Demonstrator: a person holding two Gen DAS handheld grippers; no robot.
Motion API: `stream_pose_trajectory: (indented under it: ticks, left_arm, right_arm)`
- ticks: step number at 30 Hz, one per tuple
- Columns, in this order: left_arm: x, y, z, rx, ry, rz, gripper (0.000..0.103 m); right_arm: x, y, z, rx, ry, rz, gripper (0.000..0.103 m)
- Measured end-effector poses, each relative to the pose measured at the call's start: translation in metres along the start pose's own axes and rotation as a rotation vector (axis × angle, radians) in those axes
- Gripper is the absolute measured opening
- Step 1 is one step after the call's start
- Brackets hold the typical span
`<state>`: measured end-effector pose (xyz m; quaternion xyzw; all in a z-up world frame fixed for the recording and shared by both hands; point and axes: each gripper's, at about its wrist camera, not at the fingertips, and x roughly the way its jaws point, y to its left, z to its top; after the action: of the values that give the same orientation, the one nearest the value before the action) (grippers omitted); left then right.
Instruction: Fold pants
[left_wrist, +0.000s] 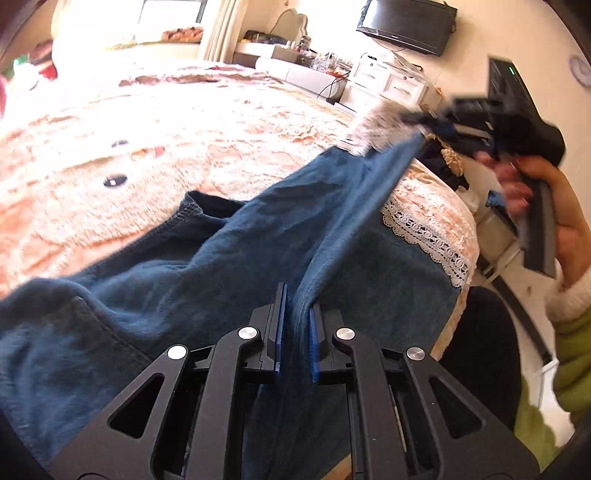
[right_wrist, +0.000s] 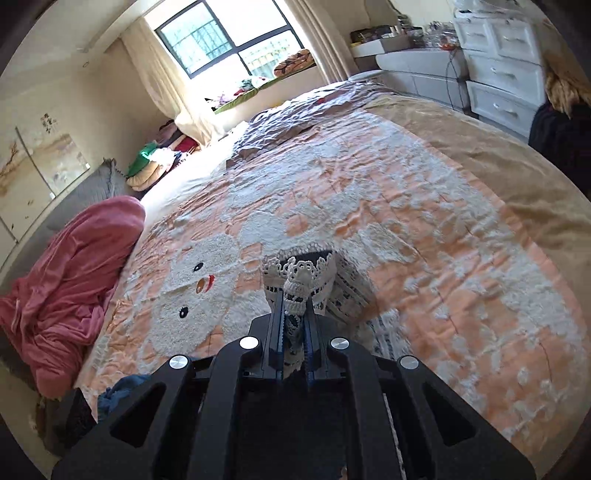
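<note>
Blue pants (left_wrist: 221, 258) lie bunched on the bed, one leg stretched taut between both grippers. My left gripper (left_wrist: 297, 295) is shut on a fold of the blue fabric near the bottom of the left wrist view. At the upper right of that view, my right gripper (left_wrist: 424, 122), held by a hand (left_wrist: 546, 192), is blurred and lifted above the bed's corner with the leg's end in it. In the right wrist view the right gripper (right_wrist: 295, 295) is shut on the white lace hem (right_wrist: 299, 273) of the leg. A bit of blue cloth (right_wrist: 122, 387) shows at the lower left.
The bed carries a peach and white snowman blanket (right_wrist: 369, 206) with a lace-trimmed edge (left_wrist: 424, 236). A pink quilt (right_wrist: 74, 273) is heaped at its left side. White drawers (right_wrist: 506, 66) stand past the far right edge. A green sleeve (left_wrist: 569, 362) is at the right.
</note>
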<state>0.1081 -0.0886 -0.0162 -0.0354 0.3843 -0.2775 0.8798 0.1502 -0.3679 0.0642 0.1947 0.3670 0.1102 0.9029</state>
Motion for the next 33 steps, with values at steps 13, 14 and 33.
stream_pose_trajectory:
  ticks: [13, 14, 33]
  left_arm:
    - [-0.010, -0.017, -0.014, 0.145, 0.012, 0.022, 0.005]
    - [-0.011, -0.017, -0.015, 0.155, 0.010, 0.020, 0.005]
    - [-0.037, -0.030, -0.040, 0.237, 0.019, 0.037, 0.003]
  right_arm:
    - [-0.032, -0.066, -0.087, 0.219, 0.068, 0.035, 0.015]
    - [-0.035, -0.068, -0.088, 0.217, 0.066, 0.034, 0.019]
    - [-0.059, -0.093, -0.102, 0.136, 0.131, 0.072, 0.012]
